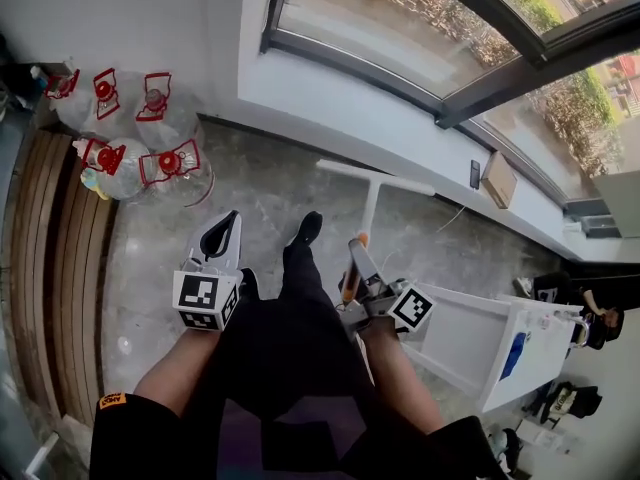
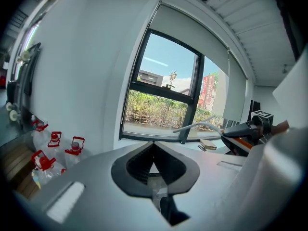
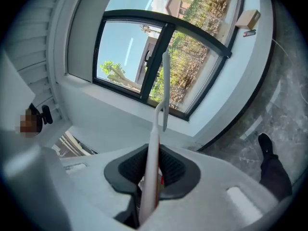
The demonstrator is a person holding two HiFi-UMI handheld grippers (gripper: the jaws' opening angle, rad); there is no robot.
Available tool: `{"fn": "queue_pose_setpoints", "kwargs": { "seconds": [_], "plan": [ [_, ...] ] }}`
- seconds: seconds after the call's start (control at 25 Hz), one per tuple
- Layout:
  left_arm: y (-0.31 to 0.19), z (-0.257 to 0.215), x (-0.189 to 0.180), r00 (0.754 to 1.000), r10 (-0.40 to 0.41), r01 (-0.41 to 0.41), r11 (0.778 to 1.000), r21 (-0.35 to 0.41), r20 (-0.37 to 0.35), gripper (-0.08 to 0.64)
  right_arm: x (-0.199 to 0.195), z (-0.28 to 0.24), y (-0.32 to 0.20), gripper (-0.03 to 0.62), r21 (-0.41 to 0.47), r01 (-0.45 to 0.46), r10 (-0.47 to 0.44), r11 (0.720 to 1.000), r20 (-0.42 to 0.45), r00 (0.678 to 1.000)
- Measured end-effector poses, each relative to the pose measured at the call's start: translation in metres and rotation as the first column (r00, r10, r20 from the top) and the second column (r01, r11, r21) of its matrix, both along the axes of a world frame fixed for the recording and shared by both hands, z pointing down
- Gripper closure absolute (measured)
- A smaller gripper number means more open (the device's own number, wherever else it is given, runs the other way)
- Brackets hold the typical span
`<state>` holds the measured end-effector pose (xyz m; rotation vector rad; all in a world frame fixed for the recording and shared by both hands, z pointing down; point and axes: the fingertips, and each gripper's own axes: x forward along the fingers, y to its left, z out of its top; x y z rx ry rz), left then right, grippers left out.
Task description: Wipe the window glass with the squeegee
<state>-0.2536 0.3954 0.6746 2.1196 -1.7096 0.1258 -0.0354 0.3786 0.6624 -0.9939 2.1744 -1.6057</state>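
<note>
Window [image 1: 400,28] above sill; grey floor [image 1: 250,188] below. Bottles [image 1: 130,133] on floor by wall, at left. Squeegee [image 1: 372,196]: white, T-shaped, handle clamped in right tongs [image 3: 153,160], blade out over floor, apparently clear of the glass. Left tongs [image 2: 154,146]: closed tip to tip, nothing between.

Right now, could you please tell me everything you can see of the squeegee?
The squeegee is white and T-shaped, and looks like plastic. It has a long thin handle ending in a straight crossbar, with an orange stretch near the grip. The right gripper holds it by the handle's lower end, jaws closed on it. It points forward above the floor, toward the window, with the crossbar not on the glass. It appears to touch nothing else.
</note>
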Motion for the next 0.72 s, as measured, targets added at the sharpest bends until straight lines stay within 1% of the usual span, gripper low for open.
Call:
{"fn": "queue_pose_setpoints", "kwargs": {
  "seconds": [0.2,0.32,0.4,0.52,0.72],
  "plan": [
    [-0.024,0.001,-0.006,0.999,-0.037,0.038,0.999,-0.014,0.031,0.548,-0.004,0.009,-0.038,0.548,-0.008,0.025,-0.025,1.0,0.011,1.0],
    [-0.051,0.0,-0.012,0.997,-0.059,0.06,0.998,-0.024,0.051,0.548,-0.006,0.011,-0.07,0.548,0.0,0.038,-0.038,0.999,0.023,0.999],
    [-0.075,0.0,-0.012,0.995,-0.07,0.072,0.997,-0.031,0.065,0.548,-0.006,0.011,-0.093,0.548,0.0,0.042,-0.042,0.999,0.045,0.998],
    [-0.114,-0.004,-0.002,0.993,-0.074,0.078,0.996,-0.037,0.087,0.548,0.003,0.015,-0.127,0.548,-0.016,0.042,-0.041,0.999,0.07,0.997],
    [-0.189,-0.026,0.019,0.99,-0.075,0.077,0.997,-0.013,0.121,0.549,0.024,0.013,-0.191,0.548,-0.023,0.056,-0.054,0.998,0.097,0.994]
  ]
}}
